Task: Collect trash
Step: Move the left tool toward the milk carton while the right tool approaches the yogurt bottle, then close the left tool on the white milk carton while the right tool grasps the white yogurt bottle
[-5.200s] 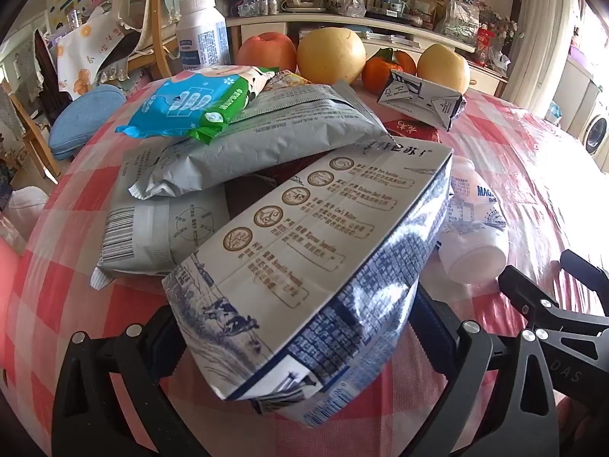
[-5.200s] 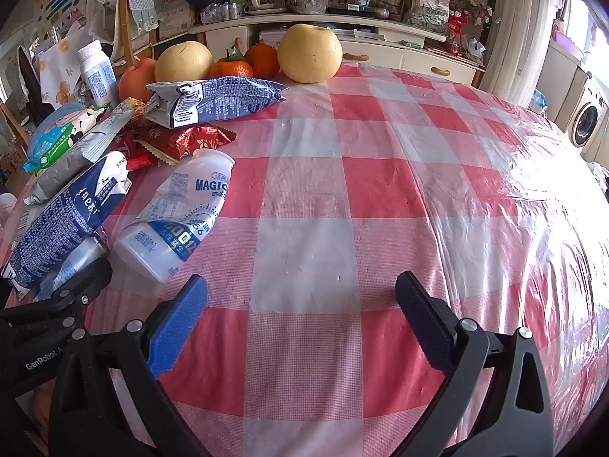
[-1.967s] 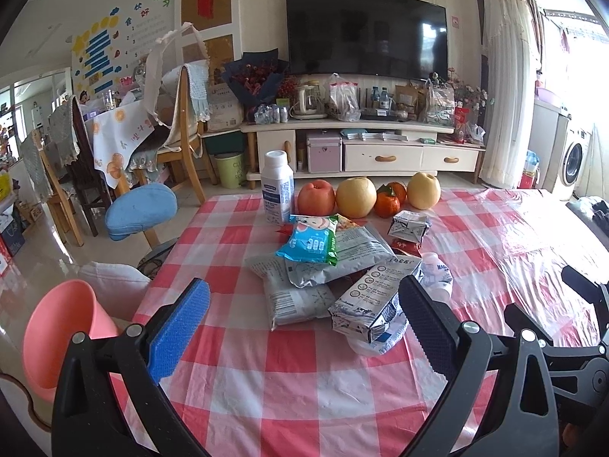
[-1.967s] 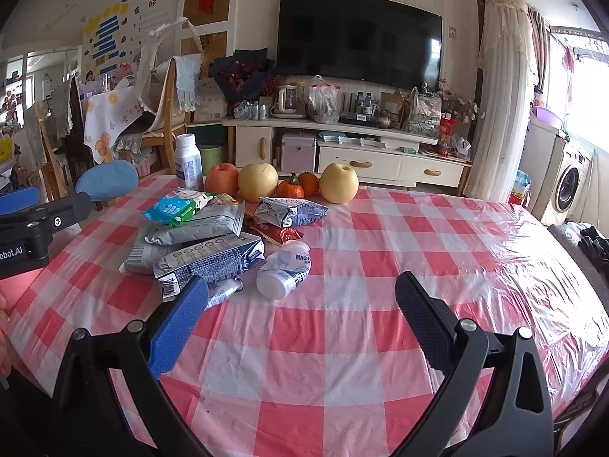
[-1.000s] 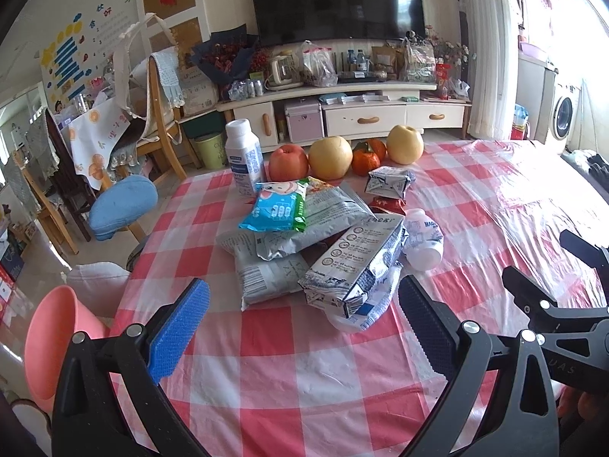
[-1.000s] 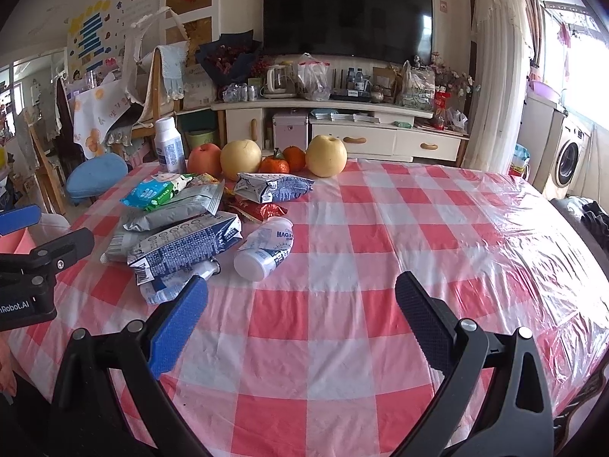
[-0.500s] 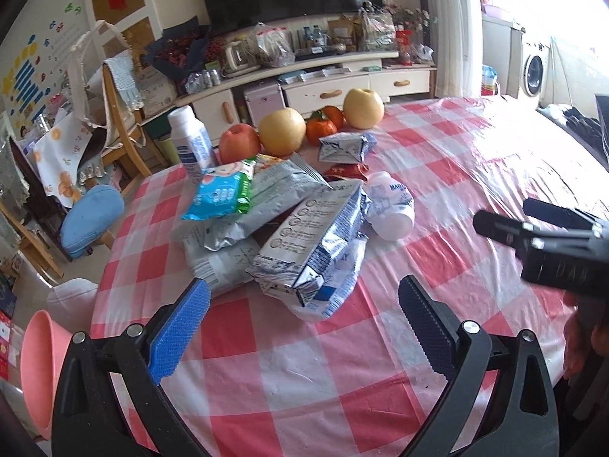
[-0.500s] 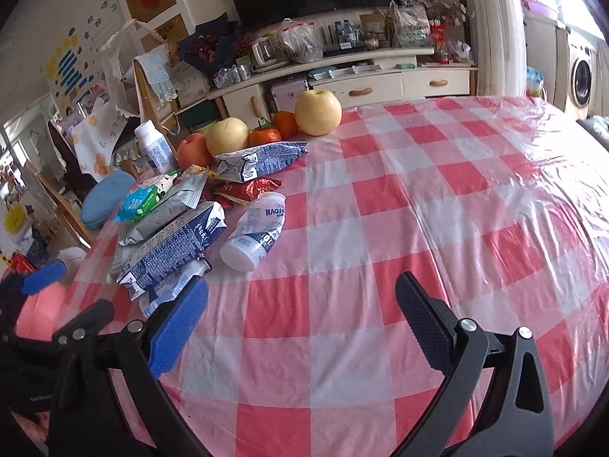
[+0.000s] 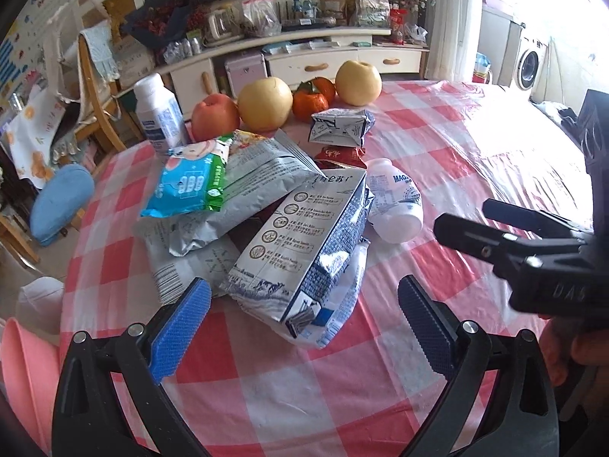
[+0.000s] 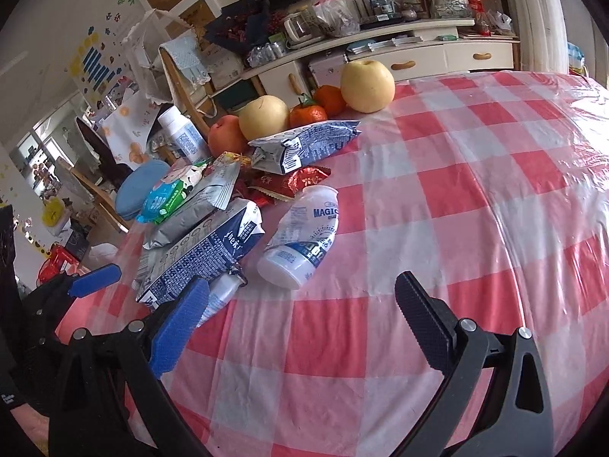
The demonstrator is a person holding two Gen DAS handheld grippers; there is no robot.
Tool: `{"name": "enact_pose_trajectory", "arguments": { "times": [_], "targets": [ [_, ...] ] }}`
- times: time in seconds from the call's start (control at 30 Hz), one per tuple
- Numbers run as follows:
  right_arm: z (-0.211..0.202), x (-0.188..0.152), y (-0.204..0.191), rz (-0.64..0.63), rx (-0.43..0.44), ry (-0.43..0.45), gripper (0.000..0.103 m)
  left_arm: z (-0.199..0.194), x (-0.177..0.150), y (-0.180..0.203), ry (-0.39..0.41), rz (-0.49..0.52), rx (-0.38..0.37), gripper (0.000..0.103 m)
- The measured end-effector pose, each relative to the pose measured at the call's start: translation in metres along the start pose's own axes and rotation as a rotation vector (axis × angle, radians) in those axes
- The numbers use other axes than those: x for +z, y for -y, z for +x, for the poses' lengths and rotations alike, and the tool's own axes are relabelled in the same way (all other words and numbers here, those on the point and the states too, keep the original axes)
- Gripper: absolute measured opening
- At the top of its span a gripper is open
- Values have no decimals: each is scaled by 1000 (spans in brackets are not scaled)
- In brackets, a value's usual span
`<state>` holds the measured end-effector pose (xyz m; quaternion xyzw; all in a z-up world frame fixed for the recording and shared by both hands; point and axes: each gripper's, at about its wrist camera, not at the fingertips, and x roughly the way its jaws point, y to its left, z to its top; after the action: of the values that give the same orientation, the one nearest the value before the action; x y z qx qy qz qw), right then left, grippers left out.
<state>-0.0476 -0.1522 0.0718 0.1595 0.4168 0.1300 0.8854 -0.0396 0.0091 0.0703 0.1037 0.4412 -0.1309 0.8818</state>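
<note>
Crushed milk carton (image 9: pixel 304 236) tops a heap of empty silver pouches (image 9: pixel 243 186) and a wipes pack (image 9: pixel 190 179); a white bottle (image 9: pixel 396 205) lies toppled just beside it.

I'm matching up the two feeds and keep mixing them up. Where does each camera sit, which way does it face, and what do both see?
Left wrist: on the left gripper, low over the near table edge, facing the trash pile, fruit and TV cabinet; its open fingers, the right gripper and a hand show.
Right wrist: on the right gripper, facing left-forward across the checked tablecloth; its open fingers and the left gripper show.
Shared: the blue milk carton, the lying white bottle and the fruit.
</note>
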Motion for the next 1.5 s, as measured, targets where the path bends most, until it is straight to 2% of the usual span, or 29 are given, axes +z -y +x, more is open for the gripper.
{"name": "enact_pose_trajectory", "arguments": {
  "times": [0.07, 0.1, 0.17, 0.43, 0.47, 0.57, 0.7, 0.93, 1.0, 1.2, 1.5],
  "targets": [
    [6, 2, -1, -13, 3, -14, 92, 4, 5, -6, -13, -11, -28, 98],
    [9, 3, -1, -19, 3, -21, 86, 6, 7, -9, -21, -17, -43, 98],
    [15, 5, 0, -23, 2, -37, 83, 12, 13, -16, -38, -30, -74, 98],
    [31, 12, 1, -49, 15, -68, 83, 42, 27, -25, -95, -21, -142, 97],
    [33, 13, 1, -49, 8, -72, 82, 44, 28, -25, -97, -17, -149, 96],
    [40, 16, 5, -47, -6, -84, 81, 52, 32, -24, -115, -16, -183, 80],
    [47, 19, 5, -67, -26, -92, 81, 56, 34, -19, -119, -12, -187, 77],
    [57, 23, 2, -129, -82, -86, 83, 48, 31, -10, -116, -17, -191, 69],
    [58, 25, 4, -123, -88, -83, 87, 44, 29, -10, -113, -32, -187, 69],
    [63, 31, 7, -117, -108, -76, 91, 25, 23, -18, -81, -84, -210, 69],
    [79, 33, -11, -216, -171, -91, 92, -4, 17, -33, -34, -150, -257, 69]
  ]
}}
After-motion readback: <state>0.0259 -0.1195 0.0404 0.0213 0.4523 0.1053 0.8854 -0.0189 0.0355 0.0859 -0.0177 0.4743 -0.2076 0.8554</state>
